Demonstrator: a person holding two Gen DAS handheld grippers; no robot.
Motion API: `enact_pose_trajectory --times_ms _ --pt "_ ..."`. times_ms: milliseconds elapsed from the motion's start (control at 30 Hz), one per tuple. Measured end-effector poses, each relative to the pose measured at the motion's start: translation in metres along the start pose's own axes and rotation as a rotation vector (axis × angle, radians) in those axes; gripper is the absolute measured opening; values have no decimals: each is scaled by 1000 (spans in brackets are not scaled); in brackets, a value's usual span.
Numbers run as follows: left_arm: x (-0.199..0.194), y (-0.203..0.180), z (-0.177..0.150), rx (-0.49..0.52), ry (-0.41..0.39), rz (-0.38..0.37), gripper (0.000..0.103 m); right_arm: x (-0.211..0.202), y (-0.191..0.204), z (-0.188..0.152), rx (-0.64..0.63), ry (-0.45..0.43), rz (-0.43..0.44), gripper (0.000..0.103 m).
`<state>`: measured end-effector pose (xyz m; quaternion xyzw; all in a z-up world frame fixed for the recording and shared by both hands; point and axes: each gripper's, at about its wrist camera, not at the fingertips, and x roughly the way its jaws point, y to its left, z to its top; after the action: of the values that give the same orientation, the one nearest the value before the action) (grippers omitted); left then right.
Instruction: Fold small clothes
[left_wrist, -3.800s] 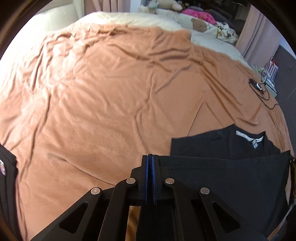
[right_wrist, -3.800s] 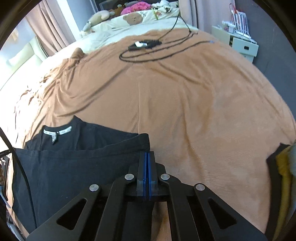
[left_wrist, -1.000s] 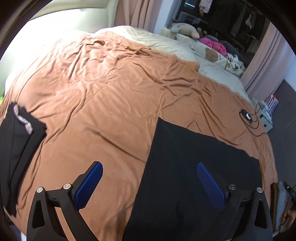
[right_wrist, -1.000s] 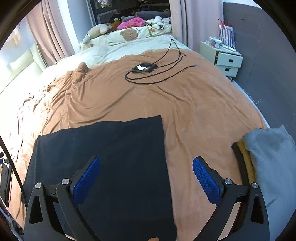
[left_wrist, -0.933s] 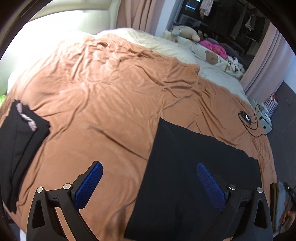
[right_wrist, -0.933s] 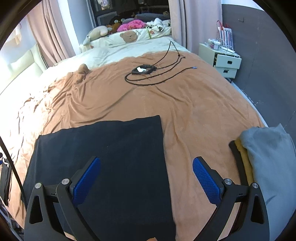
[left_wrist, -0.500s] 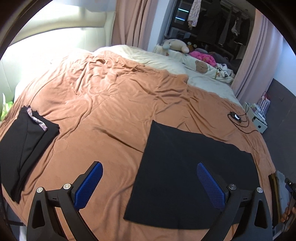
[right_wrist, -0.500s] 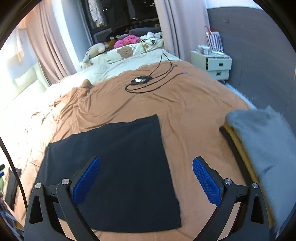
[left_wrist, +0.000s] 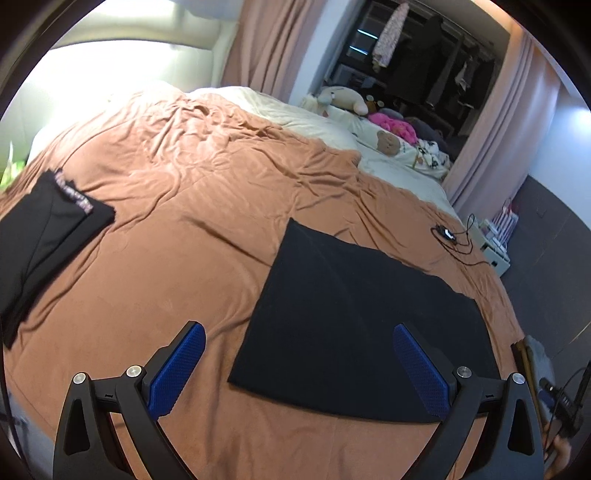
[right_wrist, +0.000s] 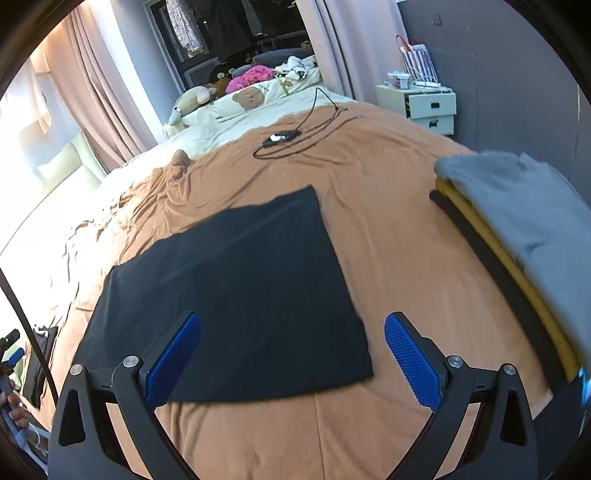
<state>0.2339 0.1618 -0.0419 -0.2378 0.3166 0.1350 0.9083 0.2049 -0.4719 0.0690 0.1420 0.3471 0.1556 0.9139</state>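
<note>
Folded black matt cloth garment (left_wrist: 354, 314) (right_wrist: 240, 288): smooth, flat, no sheen. Rust-orange bed cover (left_wrist: 184, 221) (right_wrist: 399, 229): soft velvety cloth, faint sheen, creased toward far edge. Left gripper (left_wrist: 299, 365), right gripper (right_wrist: 291, 358): matt black plastic arms, silver metal screw heads, blue fingertip pads (left_wrist: 177, 365) (right_wrist: 173, 360) with knurled rubbery texture. Grey cloth stack (right_wrist: 524, 221) at right edge: soft, matt.

text: none legible | labels: none legible | numbers, signs: none legible
</note>
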Motion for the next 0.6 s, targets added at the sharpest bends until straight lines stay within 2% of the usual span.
enact_pose_trajectory --times_ms 233,333,433,500,567,600 --pt "-1 28 -25 -44 50 -20 102 0 -17 -20 74 42 62 100" --pt "5 40 -37 -73 84 -38 96 1 -29 -27 123 50 96 100" --pt "15 52 -43 -95 132 -56 85 4 -38 -34 162 60 112 100" --pt "18 59 -46 -119 143 -60 78 6 -42 -36 169 62 107 94" --pt "26 65 -49 -146 169 -74 72 9 -48 -37 195 80 119 77" --pt "30 66 -51 -155 181 -79 70 12 -50 -39 209 87 123 74"
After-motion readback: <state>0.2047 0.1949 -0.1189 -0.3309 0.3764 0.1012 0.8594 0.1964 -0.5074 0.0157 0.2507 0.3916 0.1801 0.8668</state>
